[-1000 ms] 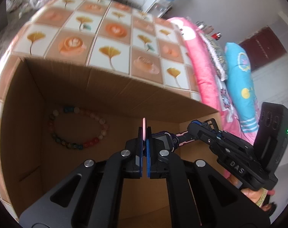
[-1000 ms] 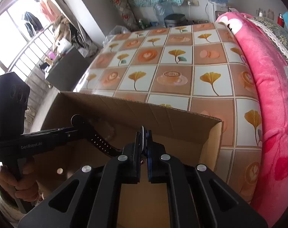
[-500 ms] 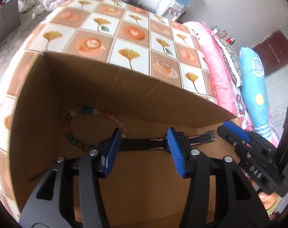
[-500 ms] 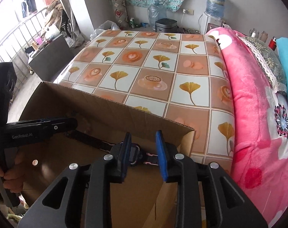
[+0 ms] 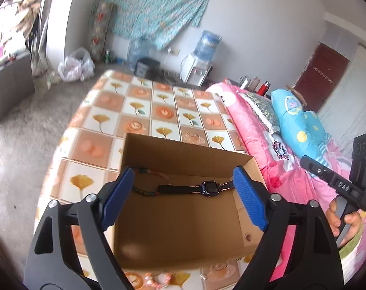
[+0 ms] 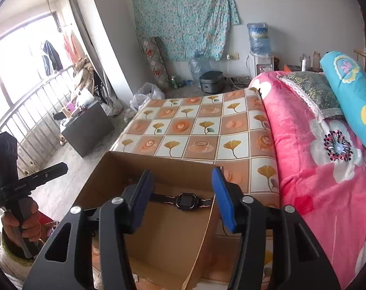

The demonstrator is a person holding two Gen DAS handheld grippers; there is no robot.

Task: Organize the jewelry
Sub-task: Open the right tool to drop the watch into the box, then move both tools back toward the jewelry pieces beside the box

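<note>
Both the left tongs [image 5: 184,197] and right tongs [image 6: 183,198] are gaping wide, gripping nothing; the watch [image 5: 208,188] is lying flat mid-frame inside the cardboard box [image 5: 183,149], beside the bead bracelet [image 5: 144,191], presumably for storage.

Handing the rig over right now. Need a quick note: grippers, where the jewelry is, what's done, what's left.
Left hand-held gripper: open, holding nothing, above the cardboard box.
Right hand-held gripper: open, holding nothing, above the same box.
Watch: lying flat on the box floor, strap stretched out.
Bead bracelet: also in the box, beside the watch's left strap end, partly hidden by a left fingertip.
Done: watch and bracelet are in the box.
Left: something pinkish lies on the table at the near edge, too blurred to identify; check it.
</note>
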